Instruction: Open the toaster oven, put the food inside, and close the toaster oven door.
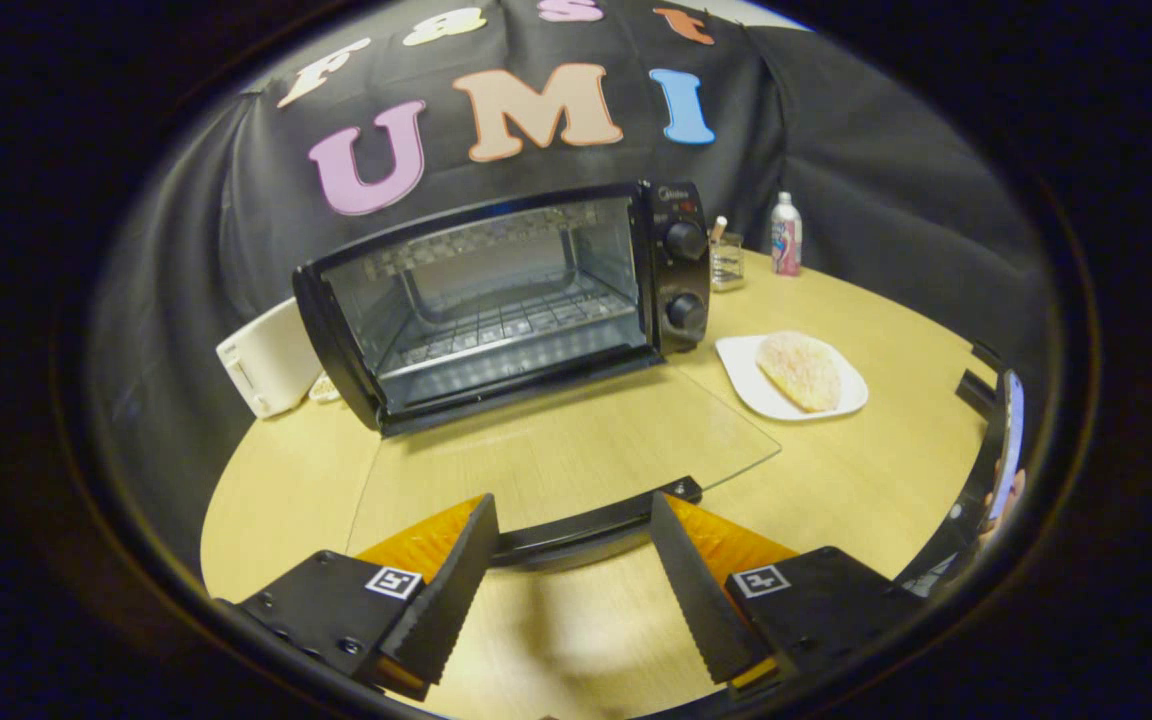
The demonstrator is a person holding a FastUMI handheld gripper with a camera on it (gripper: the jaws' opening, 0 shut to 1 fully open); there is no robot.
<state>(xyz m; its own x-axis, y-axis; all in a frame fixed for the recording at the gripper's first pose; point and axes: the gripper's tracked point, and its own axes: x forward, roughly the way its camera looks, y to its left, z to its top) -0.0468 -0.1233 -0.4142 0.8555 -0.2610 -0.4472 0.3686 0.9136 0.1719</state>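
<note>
Oven door down, food waiting on its plate

The gripper (571, 510) fingers gape wide, holding nothing, above the door handle (591, 530); the glass door (556, 450) lies flat on the tabletop (866, 470). Toaster oven (506, 300) at 12 o'clock; pastry (801, 370) on white plate (741, 365) at 2 o'clock.

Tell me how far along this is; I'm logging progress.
Done: the black toaster oven's glass door lies folded down, open. In hand: nothing; the gripper is open, its fingers either side of the door handle. Left: the sugared pastry sits on its white plate; load it, close up.
</note>
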